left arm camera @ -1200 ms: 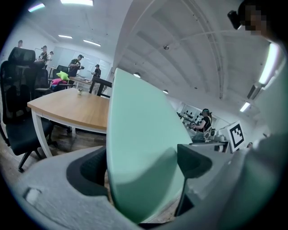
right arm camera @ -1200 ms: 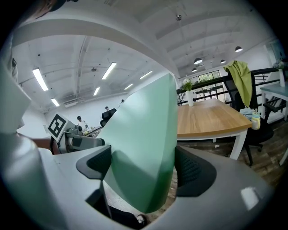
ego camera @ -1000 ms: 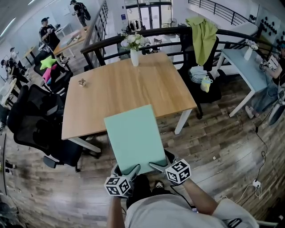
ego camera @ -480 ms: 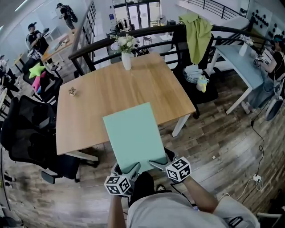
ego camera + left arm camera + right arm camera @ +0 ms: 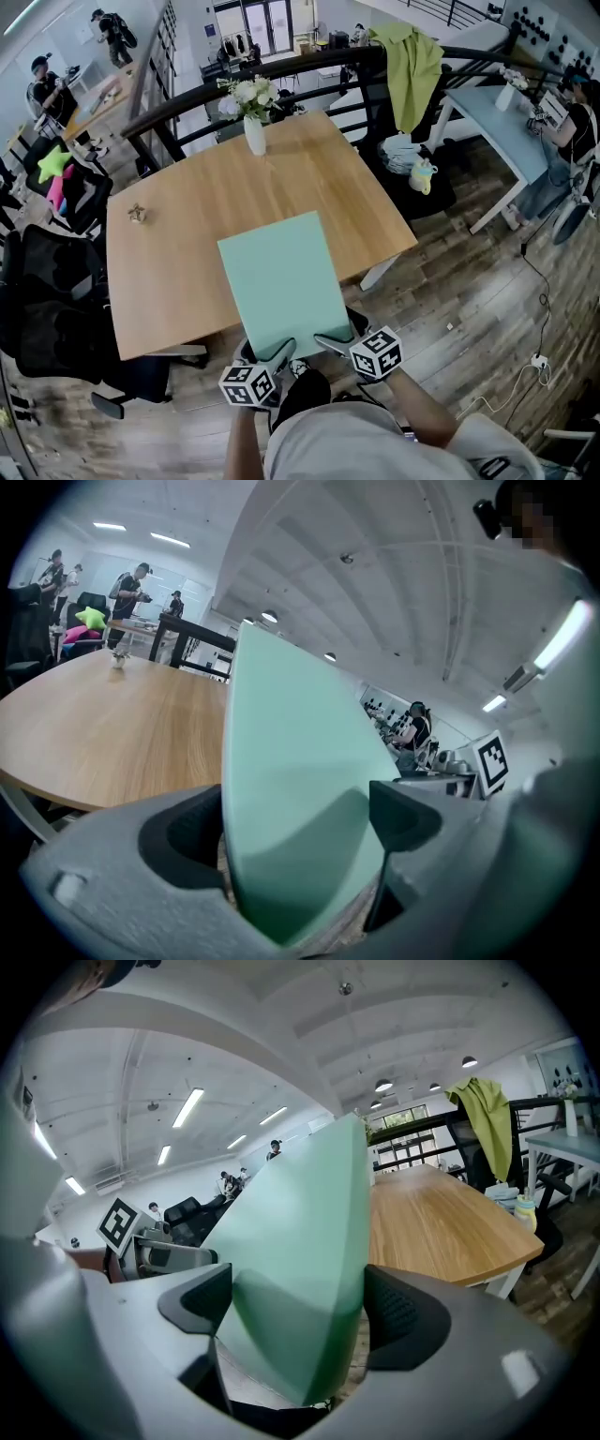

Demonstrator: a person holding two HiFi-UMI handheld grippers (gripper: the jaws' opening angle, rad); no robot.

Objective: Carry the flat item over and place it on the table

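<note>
Flat item (image 5: 281,281), mint-green panel: held by near edge, far part over tabletop (image 5: 178,234) front edge, seemingly not resting yet. Left tool (image 5: 277,354) and right tool (image 5: 330,345) each pinch panel's near edge. Step: carry, probably near its end. Next: advance, lower flat onto bare wood, release both. Only container: vase (image 5: 254,134) at far side, holding white flowers (image 5: 246,94), well apart from panel.

Mint-green flat board (image 5: 284,281): plain, thin, rectangular, no markings. Up off the floor, long side running away from the carrier. Near short edge clamped in left gripper (image 5: 278,355) and right gripper (image 5: 331,345). Far end over near edge of wooden surface (image 5: 178,216); contact unclear.
</note>
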